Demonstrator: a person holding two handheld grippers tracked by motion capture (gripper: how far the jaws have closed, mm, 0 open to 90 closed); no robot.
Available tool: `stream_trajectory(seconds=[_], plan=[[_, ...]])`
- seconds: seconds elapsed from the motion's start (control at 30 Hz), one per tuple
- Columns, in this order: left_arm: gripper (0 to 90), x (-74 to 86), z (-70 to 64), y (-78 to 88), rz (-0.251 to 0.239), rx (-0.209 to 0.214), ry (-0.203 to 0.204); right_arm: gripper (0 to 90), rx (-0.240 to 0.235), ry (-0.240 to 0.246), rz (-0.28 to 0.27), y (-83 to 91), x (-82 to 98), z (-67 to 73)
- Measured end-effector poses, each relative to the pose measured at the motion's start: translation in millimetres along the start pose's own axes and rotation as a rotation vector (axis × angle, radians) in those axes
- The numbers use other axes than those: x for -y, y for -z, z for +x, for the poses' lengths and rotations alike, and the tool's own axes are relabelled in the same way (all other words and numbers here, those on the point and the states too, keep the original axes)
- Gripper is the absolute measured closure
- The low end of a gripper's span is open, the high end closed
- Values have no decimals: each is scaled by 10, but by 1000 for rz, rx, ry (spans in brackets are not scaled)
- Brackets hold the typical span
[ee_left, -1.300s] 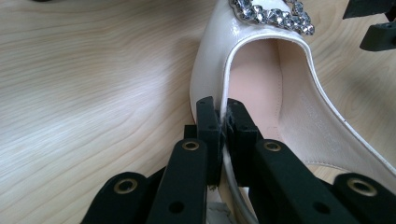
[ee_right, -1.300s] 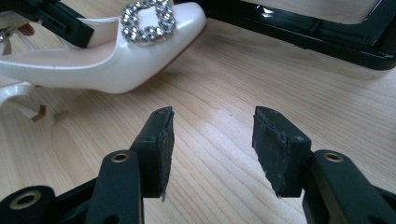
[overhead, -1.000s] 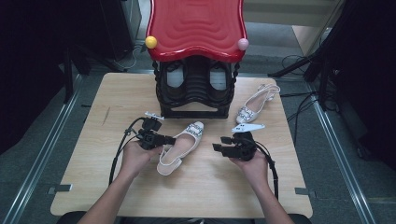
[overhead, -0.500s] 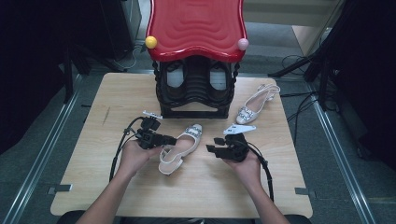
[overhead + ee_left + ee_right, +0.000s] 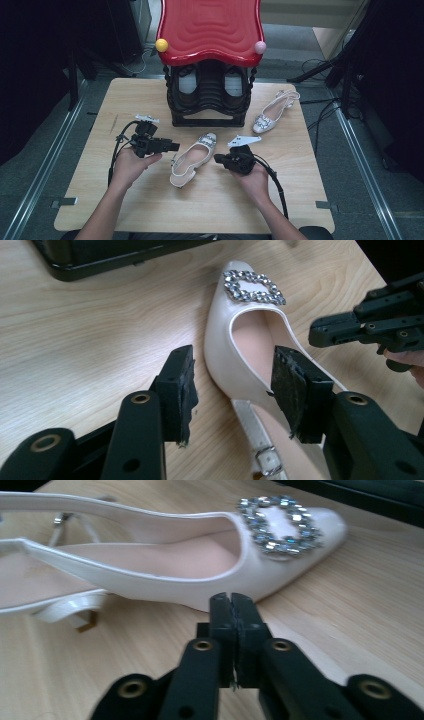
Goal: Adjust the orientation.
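Note:
A cream slingback shoe (image 5: 192,159) with a jewelled buckle lies on the wooden table (image 5: 100,200), toe toward the rack. My left gripper (image 5: 172,146) sits just left of it. In the left gripper view its jaws have just been opening and stand apart over the shoe's (image 5: 240,335) near side wall, and the pads (image 5: 182,390) touch nothing. My right gripper (image 5: 217,159) is at the shoe's right side. Its jaws have just closed, and the fingertips (image 5: 232,610) meet with nothing between them, close to the shoe's (image 5: 175,565) side below the buckle.
A black shoe rack (image 5: 207,117) with a red wavy top (image 5: 210,25) stands at the back centre and holds dark shoes. A matching second cream shoe (image 5: 272,112) lies to its right. Cables trail from both grippers across the table.
The left gripper's jaws opened and the hand drew slightly left and up from the shoe. The right gripper moved left toward the shoe and its jaws closed. The shoe stayed put.

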State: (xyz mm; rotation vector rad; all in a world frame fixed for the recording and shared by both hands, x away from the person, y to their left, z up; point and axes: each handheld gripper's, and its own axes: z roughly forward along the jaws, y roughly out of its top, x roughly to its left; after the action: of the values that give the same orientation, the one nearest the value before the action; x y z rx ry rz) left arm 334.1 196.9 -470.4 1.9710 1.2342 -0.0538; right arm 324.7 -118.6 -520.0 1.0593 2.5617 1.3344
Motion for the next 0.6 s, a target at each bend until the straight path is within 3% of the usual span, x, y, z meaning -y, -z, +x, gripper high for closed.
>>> stream_trajectory(seconds=[0.1, 0.2, 0.6], plan=[[505, 30, 28, 53, -11, -14, -7, 900, -42, -2, -1, -46, -19, 37], [483, 68, 53, 90, -23, -29, -20, 900, -56, 3, 11, -107, -25, 85], [456, 214, 183, 238, -46, -64, 7, 900, -20, 51, 22, -242, -72, 156]])
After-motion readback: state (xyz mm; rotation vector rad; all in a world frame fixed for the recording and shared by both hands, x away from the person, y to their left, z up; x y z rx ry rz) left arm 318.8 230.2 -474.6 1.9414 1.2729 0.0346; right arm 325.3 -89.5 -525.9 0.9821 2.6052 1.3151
